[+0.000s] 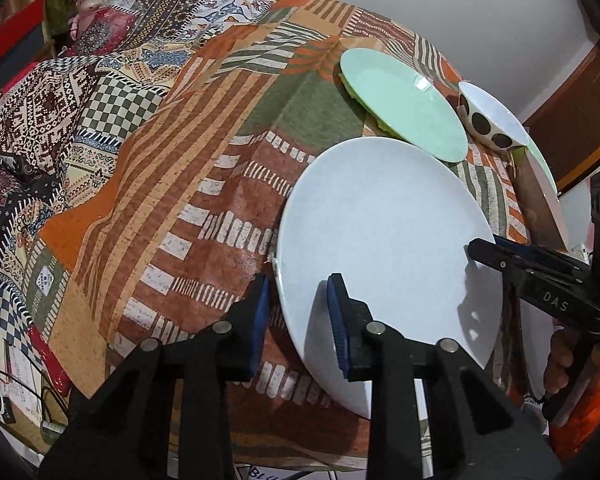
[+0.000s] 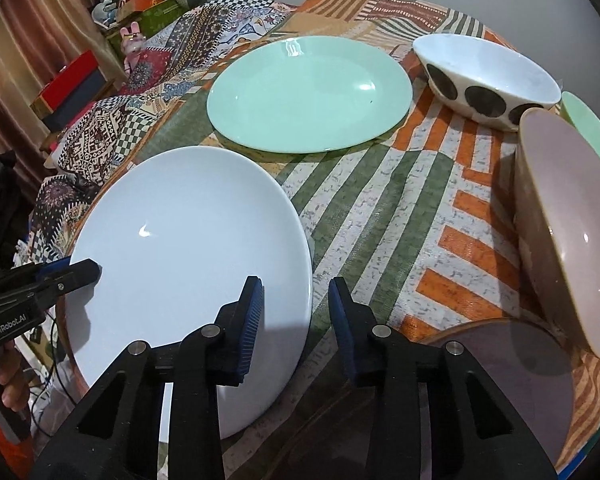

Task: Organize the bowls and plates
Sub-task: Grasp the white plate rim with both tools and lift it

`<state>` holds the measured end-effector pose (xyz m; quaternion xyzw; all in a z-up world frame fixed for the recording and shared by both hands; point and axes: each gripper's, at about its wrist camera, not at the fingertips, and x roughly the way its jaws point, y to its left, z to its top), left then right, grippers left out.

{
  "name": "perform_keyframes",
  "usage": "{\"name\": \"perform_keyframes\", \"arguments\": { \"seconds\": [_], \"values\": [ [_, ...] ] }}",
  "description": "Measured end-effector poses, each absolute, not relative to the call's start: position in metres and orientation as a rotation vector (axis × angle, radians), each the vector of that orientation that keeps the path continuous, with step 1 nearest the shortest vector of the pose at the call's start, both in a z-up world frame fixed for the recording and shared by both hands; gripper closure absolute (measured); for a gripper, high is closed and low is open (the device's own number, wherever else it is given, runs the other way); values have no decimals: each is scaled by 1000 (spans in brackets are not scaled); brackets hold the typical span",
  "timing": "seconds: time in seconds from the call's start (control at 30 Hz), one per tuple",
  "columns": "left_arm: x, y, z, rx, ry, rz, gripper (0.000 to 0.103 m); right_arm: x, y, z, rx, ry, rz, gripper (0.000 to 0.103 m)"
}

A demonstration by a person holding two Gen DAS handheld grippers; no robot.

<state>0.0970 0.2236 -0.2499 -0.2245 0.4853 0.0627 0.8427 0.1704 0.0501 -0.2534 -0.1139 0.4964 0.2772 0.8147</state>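
- A white plate (image 2: 188, 264) is found at the near edge of the surface (image 2: 380, 208), which is covered by a patterned cloth of orange, green and white stripes.
- The left tongs (image 1: 298, 320) are set astride the plate's left rim, one blue pad over the plate, the other outside it. A gap is seen at the pads; firm pressure on the rim cannot be confirmed.
- The right tongs (image 2: 296, 320) are set astride the plate's right rim in like manner, narrowly parted, with the rim between the pads.
- A mint-green plate (image 2: 308, 92) is noted just beyond the white plate.
- A white bowl with dark spots (image 2: 484, 80) stands to the right of the green plate.
- A brown bowl (image 2: 564, 224) is seen near the right edge, beside a grey plate (image 2: 512, 364).
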Motion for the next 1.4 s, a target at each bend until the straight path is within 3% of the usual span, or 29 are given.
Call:
{"name": "perform_keyframes", "arguments": {
  "seconds": [0.1, 0.6, 1.4],
  "values": [
    [99, 217, -247, -439, 1025, 141, 75, 168, 55, -254, -242, 1068, 603, 79],
    [92, 214, -234, -441, 1027, 173, 75, 160, 49, -244, -227, 1045, 603, 79],
    [83, 159, -156, -359, 905, 122, 75, 132, -8, -185, -89, 882, 595, 79]
  ]
}}
